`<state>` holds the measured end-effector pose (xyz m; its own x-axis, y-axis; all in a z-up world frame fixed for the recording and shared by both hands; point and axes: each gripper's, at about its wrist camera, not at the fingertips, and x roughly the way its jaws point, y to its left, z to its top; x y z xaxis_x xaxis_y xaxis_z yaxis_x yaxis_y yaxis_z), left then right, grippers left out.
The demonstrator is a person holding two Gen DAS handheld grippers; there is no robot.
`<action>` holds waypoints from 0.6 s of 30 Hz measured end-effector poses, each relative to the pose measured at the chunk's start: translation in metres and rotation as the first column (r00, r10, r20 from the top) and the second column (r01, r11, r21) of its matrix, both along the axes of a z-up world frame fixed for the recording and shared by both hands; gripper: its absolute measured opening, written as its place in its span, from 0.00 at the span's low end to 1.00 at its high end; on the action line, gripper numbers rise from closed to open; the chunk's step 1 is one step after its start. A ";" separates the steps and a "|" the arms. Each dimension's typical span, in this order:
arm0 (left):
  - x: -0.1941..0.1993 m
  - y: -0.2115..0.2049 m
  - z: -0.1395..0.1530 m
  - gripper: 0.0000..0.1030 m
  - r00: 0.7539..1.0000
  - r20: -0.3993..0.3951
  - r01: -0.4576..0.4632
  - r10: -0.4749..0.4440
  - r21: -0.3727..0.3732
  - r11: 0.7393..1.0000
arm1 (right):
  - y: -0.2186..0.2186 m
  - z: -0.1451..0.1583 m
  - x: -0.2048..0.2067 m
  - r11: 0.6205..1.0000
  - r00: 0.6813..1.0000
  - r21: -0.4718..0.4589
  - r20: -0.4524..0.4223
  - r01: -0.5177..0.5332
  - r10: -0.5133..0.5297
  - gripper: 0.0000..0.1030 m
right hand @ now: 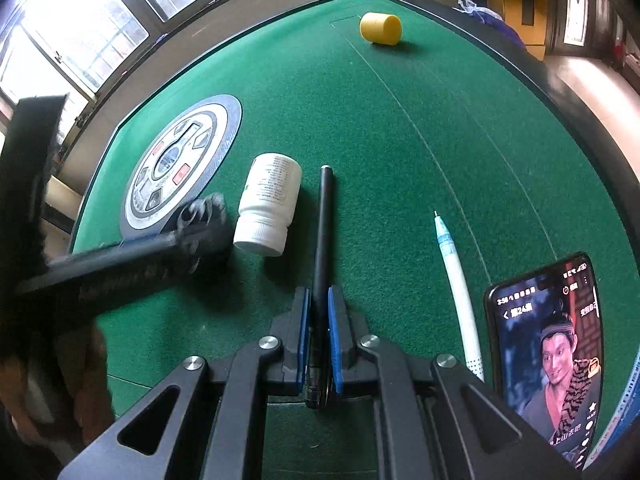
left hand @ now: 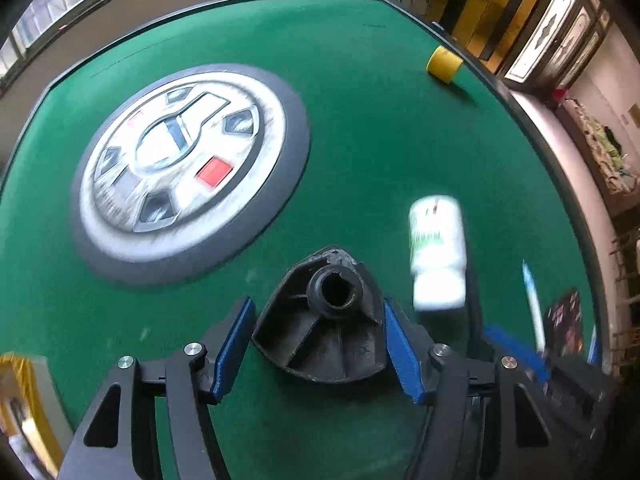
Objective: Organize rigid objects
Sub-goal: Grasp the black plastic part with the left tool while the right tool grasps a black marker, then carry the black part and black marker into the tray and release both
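On a green felt table (right hand: 400,120) with a round grey-and-black centre console (left hand: 188,168), the left gripper (left hand: 320,344) straddles a black ribbed plastic knob (left hand: 324,320), pads wide and not pressing it, beside a toppled white pill bottle (right hand: 268,204); the right gripper (right hand: 319,340) clamps a slim black pen (right hand: 323,224) (a white pen (right hand: 460,288) lies nearby).

Taking the white pill bottle (right hand: 267,204) as landmark: a black ribbed plastic part (left hand: 324,320) lies close on its left, a black pen (right hand: 323,240) close on its right, leaving narrow gaps. Farther right lie a white pen (right hand: 456,280) and phone (right hand: 548,344). Beyond it, open green felt (right hand: 340,100) reaches the yellow cylinder (right hand: 380,29).
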<state>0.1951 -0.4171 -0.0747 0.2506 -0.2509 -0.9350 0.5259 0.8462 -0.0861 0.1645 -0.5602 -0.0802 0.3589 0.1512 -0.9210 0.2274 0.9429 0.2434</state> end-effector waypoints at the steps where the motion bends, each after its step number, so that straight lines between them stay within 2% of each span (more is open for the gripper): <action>1: -0.001 0.006 0.001 0.65 1.000 0.000 -0.007 0.007 0.005 1.000 | 0.000 0.000 0.000 1.000 1.000 0.002 -0.002 -0.004 0.004 0.09; 6: -0.042 0.046 0.002 0.65 0.996 -0.024 -0.090 0.090 0.026 0.996 | 0.003 0.000 -0.011 0.999 1.000 0.044 -0.016 -0.005 0.005 0.09; 10: -0.079 0.082 0.010 0.65 0.985 -0.046 -0.168 0.167 -0.015 0.986 | 0.018 0.002 -0.028 0.998 0.999 0.059 -0.022 -0.029 0.031 0.09; 13: -0.106 0.106 0.023 0.65 0.971 0.049 -0.234 0.236 -0.042 0.971 | 0.031 0.003 -0.039 0.994 0.998 0.091 -0.028 -0.055 0.058 0.09; 16: -0.121 0.125 0.028 0.65 0.961 0.035 -0.271 0.275 -0.093 0.958 | 0.048 0.004 -0.050 0.990 0.994 0.100 -0.036 -0.099 0.103 0.09; 18: -0.134 0.131 0.031 0.65 0.952 0.065 -0.291 0.298 -0.101 0.951 | 0.062 0.005 -0.057 0.981 0.988 0.130 -0.043 -0.144 0.151 0.09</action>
